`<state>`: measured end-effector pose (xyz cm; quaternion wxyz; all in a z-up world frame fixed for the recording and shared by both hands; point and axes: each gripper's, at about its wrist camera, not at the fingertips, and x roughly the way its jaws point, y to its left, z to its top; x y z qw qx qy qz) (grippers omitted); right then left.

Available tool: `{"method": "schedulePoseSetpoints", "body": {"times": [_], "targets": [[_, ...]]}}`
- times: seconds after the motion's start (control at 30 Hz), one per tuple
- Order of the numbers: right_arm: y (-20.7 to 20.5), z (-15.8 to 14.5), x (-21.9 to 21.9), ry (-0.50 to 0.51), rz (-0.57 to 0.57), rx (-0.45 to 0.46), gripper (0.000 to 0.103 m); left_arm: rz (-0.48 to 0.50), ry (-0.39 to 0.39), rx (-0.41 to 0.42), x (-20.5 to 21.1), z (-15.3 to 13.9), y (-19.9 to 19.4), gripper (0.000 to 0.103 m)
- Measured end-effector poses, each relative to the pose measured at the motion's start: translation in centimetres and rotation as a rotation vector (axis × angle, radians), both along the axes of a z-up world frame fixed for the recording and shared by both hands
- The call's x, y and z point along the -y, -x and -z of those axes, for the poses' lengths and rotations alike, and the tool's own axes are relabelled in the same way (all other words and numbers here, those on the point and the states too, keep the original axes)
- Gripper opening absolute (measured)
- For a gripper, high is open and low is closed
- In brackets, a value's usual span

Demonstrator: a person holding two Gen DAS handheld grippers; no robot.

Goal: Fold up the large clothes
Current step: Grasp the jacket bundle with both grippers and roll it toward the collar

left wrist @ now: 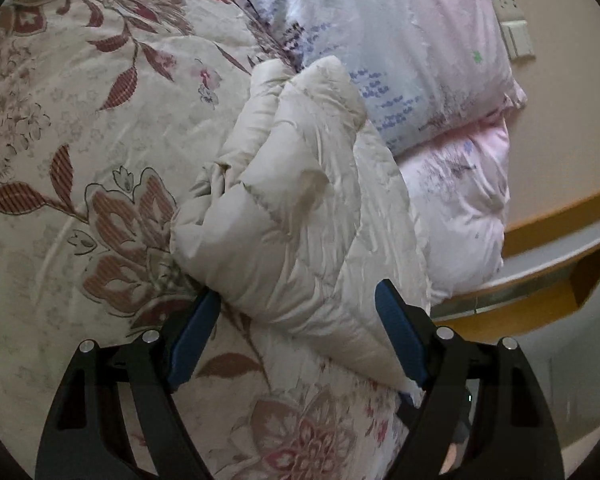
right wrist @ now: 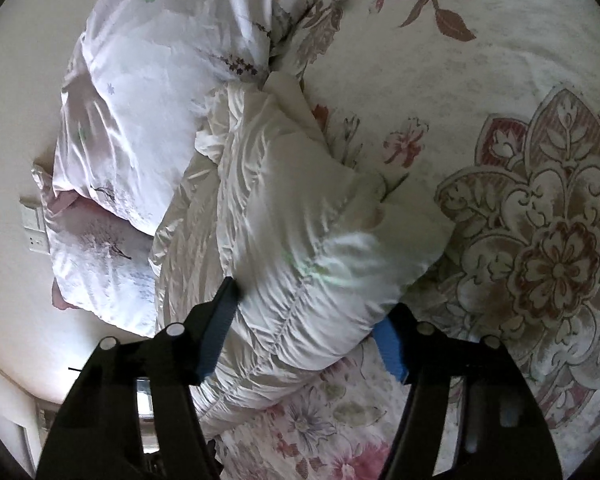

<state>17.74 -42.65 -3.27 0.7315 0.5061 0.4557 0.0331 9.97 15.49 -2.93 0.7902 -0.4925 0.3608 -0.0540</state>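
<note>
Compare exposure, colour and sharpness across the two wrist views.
Left wrist view: dim, warm cast, cream puffy quilted jacket fairly sharp. Right wrist view: brighter, cooler, the jacket looks white, near blown out and softly blurred. Both: strong fisheye bending, dark corners.

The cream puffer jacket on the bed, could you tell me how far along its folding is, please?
Done: the cream puffer jacket already lies bunched into a thick bundle on the floral bedspread, beside the pillows. In hand: left gripper and right gripper both open, straddling its near end. Left: squaring and flattening the bundle.
</note>
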Motion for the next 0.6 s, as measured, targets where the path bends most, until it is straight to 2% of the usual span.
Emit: {"method": "schedulePoseSetpoints", "body": {"times": [0.17, 0.27, 0.33, 0.37, 0.43, 0.53, 0.6], "targets": [[0.0, 0.3, 0.5, -0.001, 0.019, 0.009, 0.056, -0.124, 0.042, -0.003, -0.2, 0.2, -0.5, 0.08], [-0.2, 0.4, 0.5, 0.015, 0.023, 0.014, 0.049, -0.188, 0.06, 0.004, -0.5, 0.6, -1.0, 0.072], [-0.2, 0.4, 0.5, 0.022, 0.024, 0.02, 0.037, -0.209, 0.075, -0.005, -0.8, 1.2, -1.5, 0.053], [-0.2, 0.2, 0.4, 0.031, 0.011, 0.03, 0.031, -0.211, 0.084, -0.009, -0.9, 1.5, -1.7, 0.049], [-0.2, -0.2, 0.2, 0.035, -0.008, 0.051, 0.024, -0.201, 0.123, -0.005, -1.4, 2.0, -1.9, 0.032], [0.0, -1.2, -0.2, 0.032, -0.045, 0.087, 0.021, -0.196, 0.142, 0.022, -2.3, 1.8, -1.6, 0.021], [0.2, -1.8, -0.5, 0.024, -0.071, 0.101, 0.02, -0.195, 0.13, 0.039, -2.7, 1.3, -1.2, 0.019]]}}
